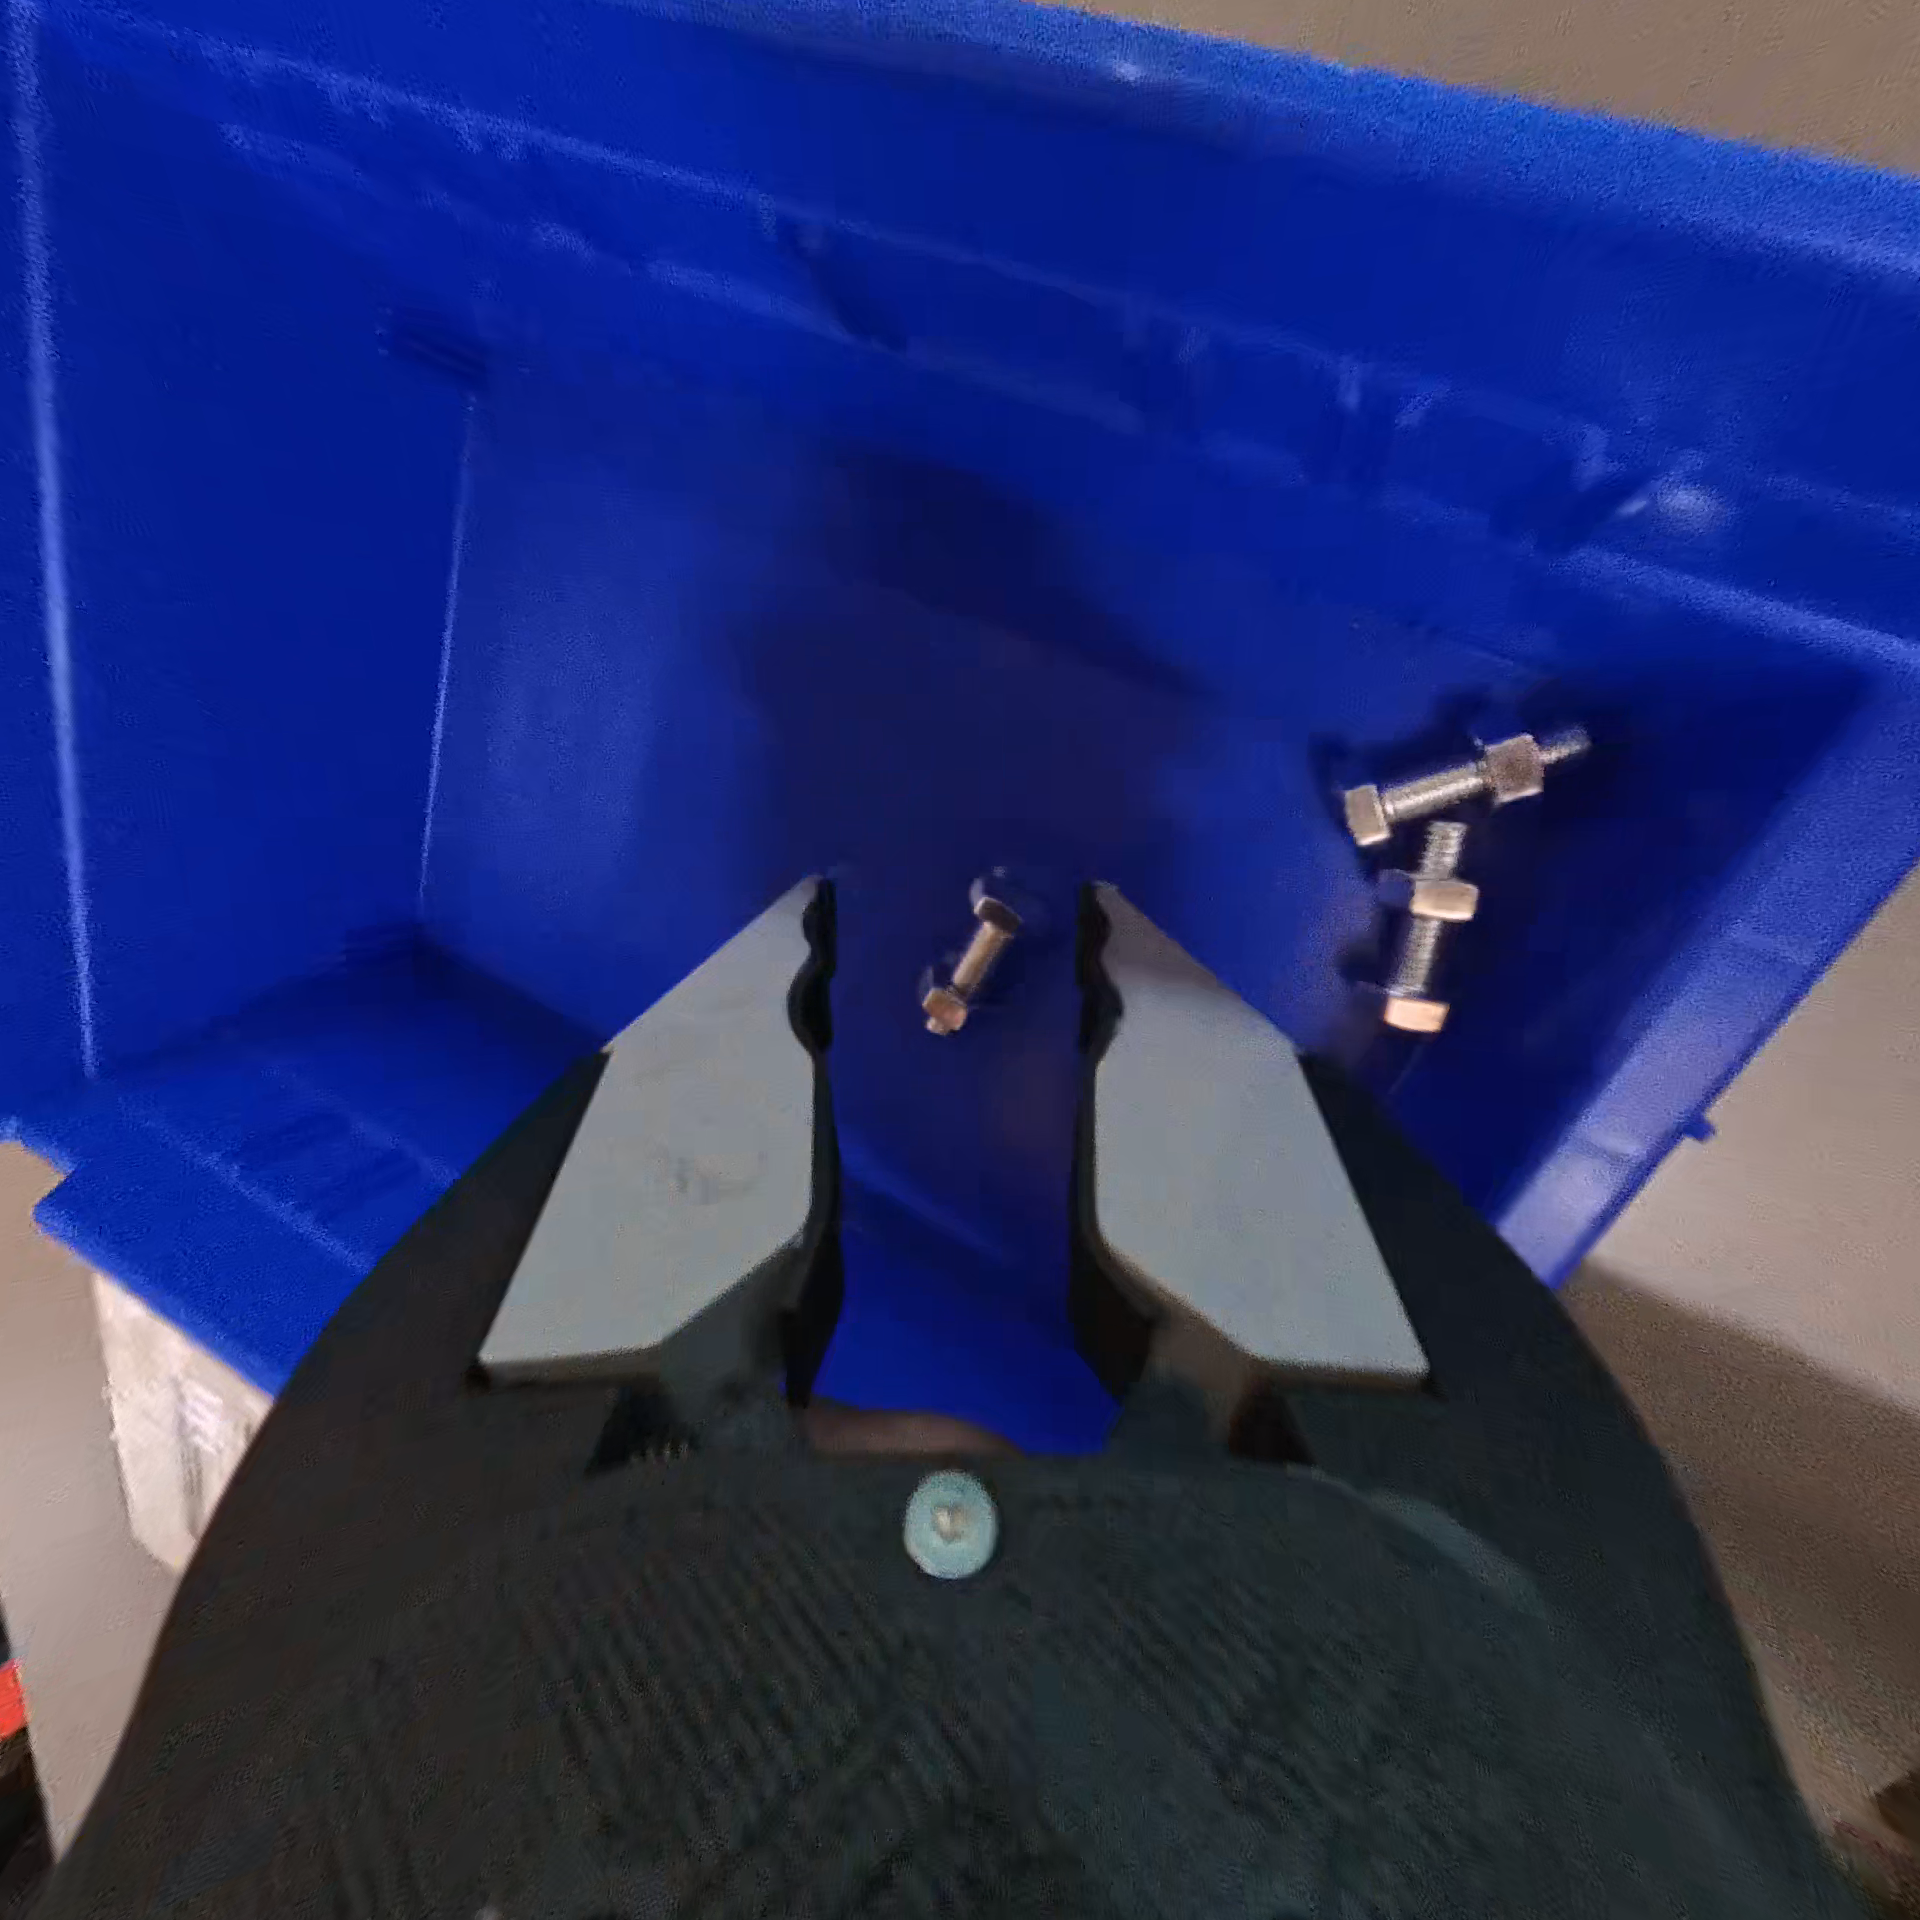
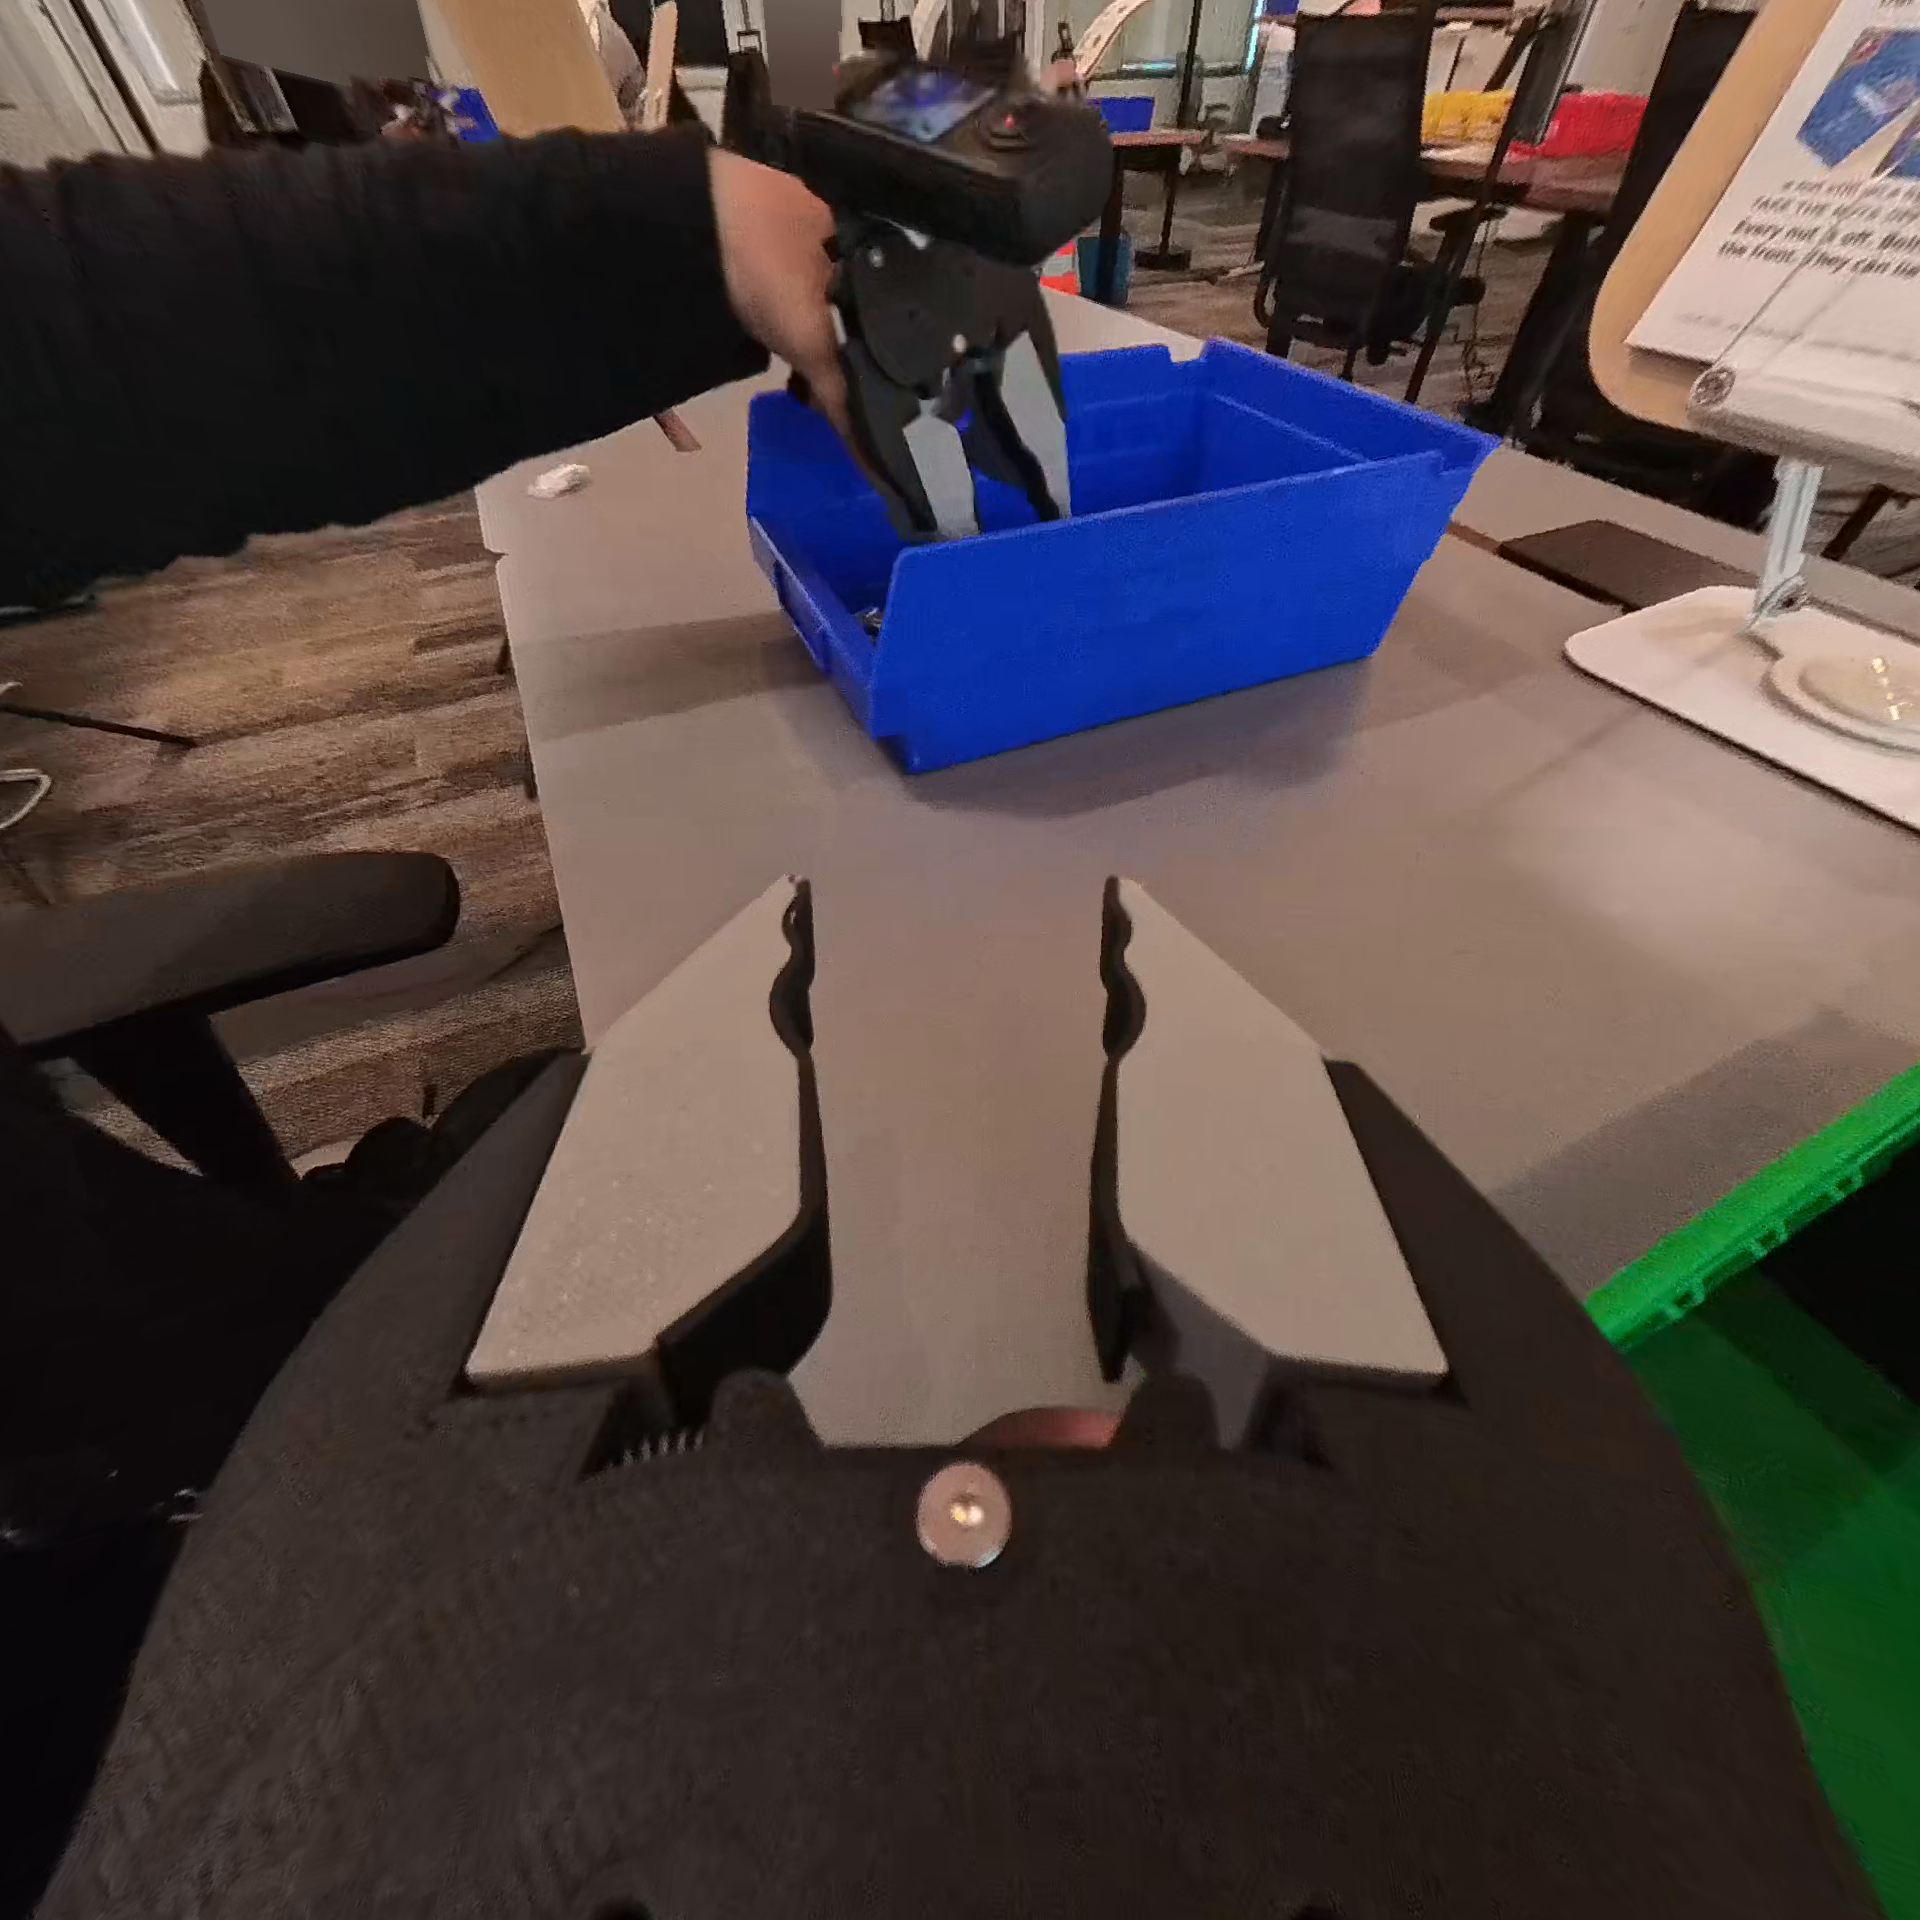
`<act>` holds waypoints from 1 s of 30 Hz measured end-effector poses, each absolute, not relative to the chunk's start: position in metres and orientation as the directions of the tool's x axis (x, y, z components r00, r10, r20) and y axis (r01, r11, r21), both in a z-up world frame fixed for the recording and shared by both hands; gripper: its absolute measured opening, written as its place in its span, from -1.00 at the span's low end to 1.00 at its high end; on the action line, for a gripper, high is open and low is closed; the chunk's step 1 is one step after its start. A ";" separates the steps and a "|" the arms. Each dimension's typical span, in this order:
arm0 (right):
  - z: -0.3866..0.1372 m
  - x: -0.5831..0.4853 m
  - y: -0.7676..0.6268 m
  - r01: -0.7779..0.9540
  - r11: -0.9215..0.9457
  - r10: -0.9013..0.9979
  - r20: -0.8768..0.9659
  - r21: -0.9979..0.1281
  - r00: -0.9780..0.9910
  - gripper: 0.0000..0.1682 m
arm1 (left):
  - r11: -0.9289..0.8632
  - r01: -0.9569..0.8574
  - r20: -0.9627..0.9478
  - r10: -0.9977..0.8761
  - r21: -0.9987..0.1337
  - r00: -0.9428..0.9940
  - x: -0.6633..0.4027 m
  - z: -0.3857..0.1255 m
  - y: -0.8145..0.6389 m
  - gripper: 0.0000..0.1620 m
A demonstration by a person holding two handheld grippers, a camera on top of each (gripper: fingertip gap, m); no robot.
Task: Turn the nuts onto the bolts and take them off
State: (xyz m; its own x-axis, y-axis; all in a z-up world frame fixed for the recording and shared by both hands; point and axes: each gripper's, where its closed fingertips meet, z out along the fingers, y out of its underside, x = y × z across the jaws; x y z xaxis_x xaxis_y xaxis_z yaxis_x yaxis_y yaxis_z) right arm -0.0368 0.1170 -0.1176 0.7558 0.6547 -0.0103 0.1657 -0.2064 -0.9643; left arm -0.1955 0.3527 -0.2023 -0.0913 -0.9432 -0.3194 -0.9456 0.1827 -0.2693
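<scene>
A blue bin (image 1: pixel 312 623) holds three steel bolts with nuts on them. A small bolt (image 1: pixel 968 966) lies on the bin floor between and just beyond my left gripper's (image 1: pixel 954 894) open fingers. Two larger bolts lie crossed at the bin's right corner, one (image 1: pixel 1465 781) across the other (image 1: pixel 1425 935). In the right wrist view the bin (image 2: pixel 1143 613) stands on the grey table, and the left gripper (image 2: pixel 987 509) reaches down into it, held by a hand. My right gripper (image 2: pixel 956 894) is open and empty above the table, well short of the bin.
A green crate (image 2: pixel 1787 1403) sits at the right near my right gripper. A white stand (image 2: pixel 1787 665) with a printed sheet is at the far right. An office chair armrest (image 2: pixel 208 935) is left of the grey table (image 2: pixel 1351 883). The bin walls enclose the left gripper. There is about 30 cm between the tips of the two grippers.
</scene>
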 end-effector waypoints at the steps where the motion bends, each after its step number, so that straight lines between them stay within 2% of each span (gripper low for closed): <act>1: -0.121 -0.036 0.117 0.168 -0.217 0.657 -0.017 -0.962 0.754 -0.38 | 0.199 -0.952 -0.295 -0.947 -0.231 -0.126 -0.196 -0.210 0.352 -0.45; 3: -0.123 -0.036 0.115 0.173 -0.225 0.665 -0.021 -0.959 0.747 -0.38 | 0.214 -0.967 -0.263 -0.949 -0.137 -0.173 -0.204 -0.226 0.355 -0.43; 4: -0.125 -0.036 0.114 0.169 -0.225 0.669 -0.026 -0.960 0.743 -0.38 | 0.218 -0.965 -0.218 -0.958 -0.142 -0.185 -0.202 -0.228 0.350 -0.56; 5: -0.124 -0.036 0.114 0.168 -0.227 0.671 -0.029 -0.959 0.741 -0.38 | 0.212 -0.967 -0.190 -0.965 -0.143 -0.183 -0.201 -0.229 0.348 -0.57; 7: -0.124 -0.037 0.114 0.154 -0.232 0.681 -0.047 -0.960 0.731 -0.39 | 0.228 -0.967 -0.158 -0.965 -0.117 -0.209 -0.205 -0.232 0.346 -0.86; 10: -0.124 -0.045 0.114 0.128 -0.250 0.702 -0.089 -0.960 0.706 -0.41 | 0.240 -0.963 -0.221 -0.953 -0.125 -0.209 -0.201 -0.229 0.355 -0.93; 15: -0.138 -0.060 0.114 0.160 -0.270 0.719 -0.088 -0.950 0.689 -0.41 | 0.232 -0.906 -0.294 -0.947 -0.354 -0.128 -0.173 -0.191 0.346 -0.95; 18: -0.139 -0.065 0.120 0.142 -0.299 0.708 -0.120 -0.944 0.696 -0.41 | 0.316 -0.810 -0.368 -0.920 -0.494 -0.134 -0.154 -0.152 0.323 -0.95; 21: -0.132 -0.071 0.134 0.075 -0.332 0.705 -0.194 -0.940 0.682 -0.40 | 0.451 -0.683 -0.503 -0.853 -0.575 -0.140 -0.140 -0.111 0.293 -0.95; 23: -0.124 -0.074 0.149 0.010 -0.368 0.701 -0.270 -0.930 0.660 -0.39 | 0.551 -0.599 -0.584 -0.795 -0.581 -0.164 -0.134 -0.091 0.265 -0.95; 26: -0.099 -0.083 0.171 -0.129 -0.423 0.717 -0.419 -0.897 0.557 -0.38 | 0.707 -0.477 -0.720 -0.665 -0.522 -0.197 -0.127 -0.072 0.225 -0.95; 30: -0.069 -0.103 0.188 -0.223 -0.470 0.780 -0.520 -0.854 0.349 -0.37 | 0.800 -0.377 -0.778 -0.574 -0.466 -0.255 -0.125 -0.067 0.181 -0.96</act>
State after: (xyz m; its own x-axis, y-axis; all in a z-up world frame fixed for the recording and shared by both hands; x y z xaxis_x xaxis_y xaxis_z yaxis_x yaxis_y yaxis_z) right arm -0.1025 0.1876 -0.0692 0.3490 0.7796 -0.5201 -0.2230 -0.4700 -0.8541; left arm -0.1247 0.1807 -0.0665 -0.2551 -0.5737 -0.7783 -0.3772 0.8002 -0.4662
